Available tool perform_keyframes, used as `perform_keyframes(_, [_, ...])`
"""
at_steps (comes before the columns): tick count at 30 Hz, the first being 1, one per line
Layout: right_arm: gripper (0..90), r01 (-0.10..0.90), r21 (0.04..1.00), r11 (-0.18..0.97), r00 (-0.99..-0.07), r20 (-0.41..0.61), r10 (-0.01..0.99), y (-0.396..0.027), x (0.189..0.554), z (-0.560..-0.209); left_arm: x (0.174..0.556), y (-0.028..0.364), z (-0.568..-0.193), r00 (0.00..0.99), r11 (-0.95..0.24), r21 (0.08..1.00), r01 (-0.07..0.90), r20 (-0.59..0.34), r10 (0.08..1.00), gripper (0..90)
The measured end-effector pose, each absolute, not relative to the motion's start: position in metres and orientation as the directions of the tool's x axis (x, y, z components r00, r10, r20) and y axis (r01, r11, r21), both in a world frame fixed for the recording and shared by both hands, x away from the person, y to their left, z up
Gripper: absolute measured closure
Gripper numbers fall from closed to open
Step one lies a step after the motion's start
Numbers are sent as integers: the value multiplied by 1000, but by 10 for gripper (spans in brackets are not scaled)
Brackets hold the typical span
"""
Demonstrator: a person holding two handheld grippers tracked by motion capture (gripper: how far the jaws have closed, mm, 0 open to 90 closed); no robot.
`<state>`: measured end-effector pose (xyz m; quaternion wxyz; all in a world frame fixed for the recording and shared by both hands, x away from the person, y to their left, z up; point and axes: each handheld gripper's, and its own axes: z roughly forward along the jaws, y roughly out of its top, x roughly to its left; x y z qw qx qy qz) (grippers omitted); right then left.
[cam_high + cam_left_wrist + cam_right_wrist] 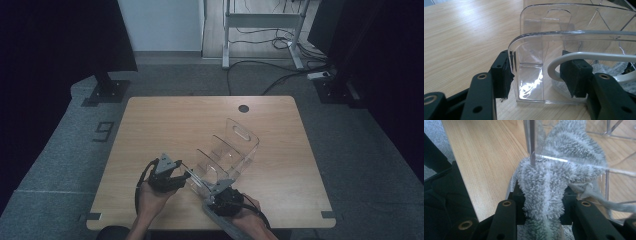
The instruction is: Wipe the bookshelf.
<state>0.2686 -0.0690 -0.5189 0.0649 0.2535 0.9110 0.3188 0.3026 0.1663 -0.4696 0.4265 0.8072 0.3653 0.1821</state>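
Observation:
A clear plastic bin point(227, 150) with inner dividers and a cut-out handle lies tilted on the wooden table point(165, 120). My left gripper point(186, 176) straddles its near left corner. In the left gripper view, the jaws point(537, 75) stand on either side of the bin's clear wall point(531, 50), one pad pressed against its outer side. A white curved bar point(554, 67) and grey cloth point(604, 70) show through the wall. My right gripper point(216, 190) sits at the bin's near end, shut point(544, 197) on a fluffy grey cloth point(544, 182) that runs up under the bin's edge point(532, 142).
A pale grey strip point(220, 220) trails from my right hand toward the table's front edge. A round cable hole point(243, 108) sits near the far edge. Black stand bases point(107, 90), a white desk frame point(260, 30) and floor cables point(280, 75) lie beyond the table.

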Motion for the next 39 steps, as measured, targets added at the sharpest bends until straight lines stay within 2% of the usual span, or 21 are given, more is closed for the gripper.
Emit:
perform_keyframes(8, [661,435,611,662,-860,65,505,-70,270,-521,303,167,-470,669,-368,824,431,-18,743,450])
perform_keyframes(20, [653,407,593,695,-876,38,480,-76,266,-511,304,169,-471,676,-366,825,431,-26,737,449])
perform_keyframes(39, [653,426,594,683,-855,17,518,-135,256,-484,305,169,-472,679,-361,828,429,-32,734,448])
